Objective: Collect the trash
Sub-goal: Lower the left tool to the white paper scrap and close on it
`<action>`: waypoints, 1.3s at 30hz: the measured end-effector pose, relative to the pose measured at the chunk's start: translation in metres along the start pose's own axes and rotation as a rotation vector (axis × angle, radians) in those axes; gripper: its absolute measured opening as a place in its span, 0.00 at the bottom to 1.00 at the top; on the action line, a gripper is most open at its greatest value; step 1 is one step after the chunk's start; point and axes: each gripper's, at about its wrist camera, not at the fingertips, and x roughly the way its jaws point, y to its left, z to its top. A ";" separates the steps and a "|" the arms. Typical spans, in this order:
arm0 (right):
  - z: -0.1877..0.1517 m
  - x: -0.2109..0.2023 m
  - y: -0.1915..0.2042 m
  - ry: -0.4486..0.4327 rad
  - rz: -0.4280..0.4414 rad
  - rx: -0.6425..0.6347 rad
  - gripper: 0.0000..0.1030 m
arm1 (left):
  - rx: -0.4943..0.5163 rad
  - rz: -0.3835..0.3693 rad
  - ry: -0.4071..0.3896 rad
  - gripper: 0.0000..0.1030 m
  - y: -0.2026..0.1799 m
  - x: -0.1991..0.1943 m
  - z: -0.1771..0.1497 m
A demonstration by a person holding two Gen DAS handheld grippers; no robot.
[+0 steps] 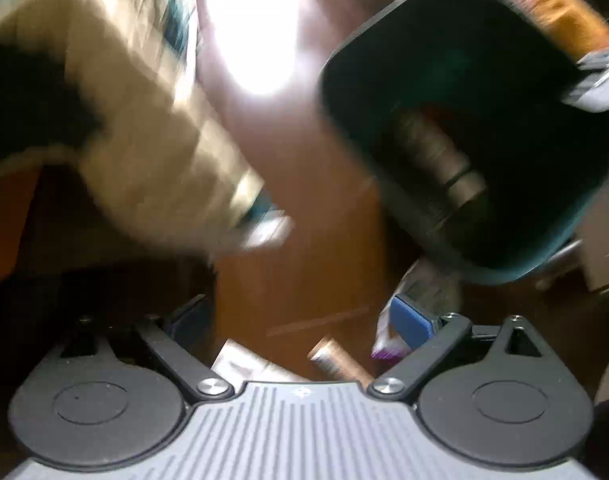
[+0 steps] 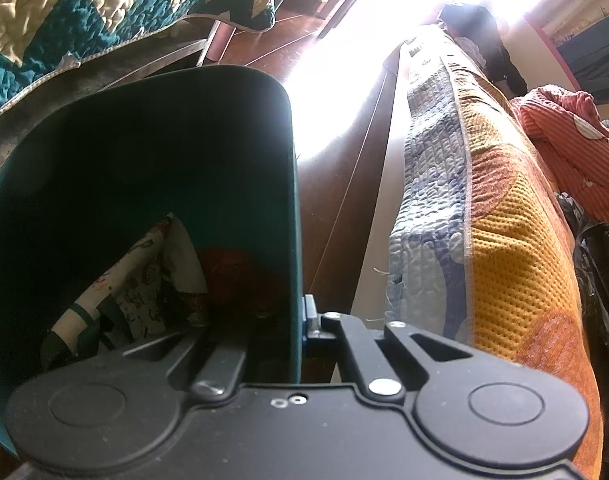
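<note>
Teal bin (image 2: 144, 184), gripped at its rim by the right gripper (image 2: 304, 320), is holding wrappers; the left gripper (image 1: 300, 320) is gaping empty above a floor tube (image 1: 336, 362), risking a blurred, mistimed grab.

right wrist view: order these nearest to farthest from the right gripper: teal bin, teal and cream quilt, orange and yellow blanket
1. teal bin, its wall clamped between the right gripper fingers, left.
2. orange and yellow blanket, hanging just right.
3. teal and cream quilt, beyond the bin, upper left.
</note>
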 end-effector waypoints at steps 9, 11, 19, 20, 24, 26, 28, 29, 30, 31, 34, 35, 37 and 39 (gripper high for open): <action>0.001 0.000 0.003 0.000 -0.004 -0.013 0.02 | -0.088 0.110 0.244 0.94 0.020 0.101 -0.050; 0.002 -0.001 0.004 0.001 -0.003 -0.012 0.02 | -0.090 0.121 0.270 0.94 0.021 0.121 -0.056; 0.000 -0.001 0.004 0.004 -0.005 -0.017 0.03 | -0.197 0.138 0.381 0.94 0.027 0.180 -0.072; 0.000 -0.001 0.004 0.005 -0.004 -0.016 0.03 | -0.192 0.143 0.384 0.94 0.028 0.183 -0.074; -0.001 -0.001 0.003 0.007 -0.001 -0.016 0.03 | -0.164 0.144 0.391 0.93 0.028 0.196 -0.077; -0.001 -0.001 0.003 0.008 0.000 -0.017 0.02 | -0.154 0.149 0.396 0.89 0.029 0.201 -0.077; -0.001 -0.001 0.004 0.009 0.001 -0.018 0.02 | -0.150 0.139 0.410 0.81 0.031 0.205 -0.077; 0.000 -0.001 0.004 0.009 0.002 -0.019 0.02 | -0.149 0.136 0.414 0.79 0.032 0.207 -0.077; 0.000 -0.001 0.004 0.009 0.002 -0.020 0.02 | -0.154 0.129 0.407 0.79 0.033 0.207 -0.077; 0.001 -0.001 0.004 0.008 0.003 -0.022 0.02 | -0.157 0.121 0.403 0.79 0.034 0.207 -0.077; 0.001 -0.001 0.007 0.004 0.002 -0.029 0.02 | -0.158 0.092 0.388 0.69 0.036 0.206 -0.077; 0.001 -0.002 0.007 0.003 0.001 -0.032 0.02 | -0.162 0.089 0.377 0.62 0.036 0.204 -0.077; 0.001 -0.002 0.008 0.001 0.001 -0.037 0.02 | -0.160 0.089 0.364 0.44 0.036 0.201 -0.076; 0.000 -0.003 0.009 0.001 0.002 -0.037 0.03 | -0.159 0.084 0.361 0.13 0.037 0.196 -0.077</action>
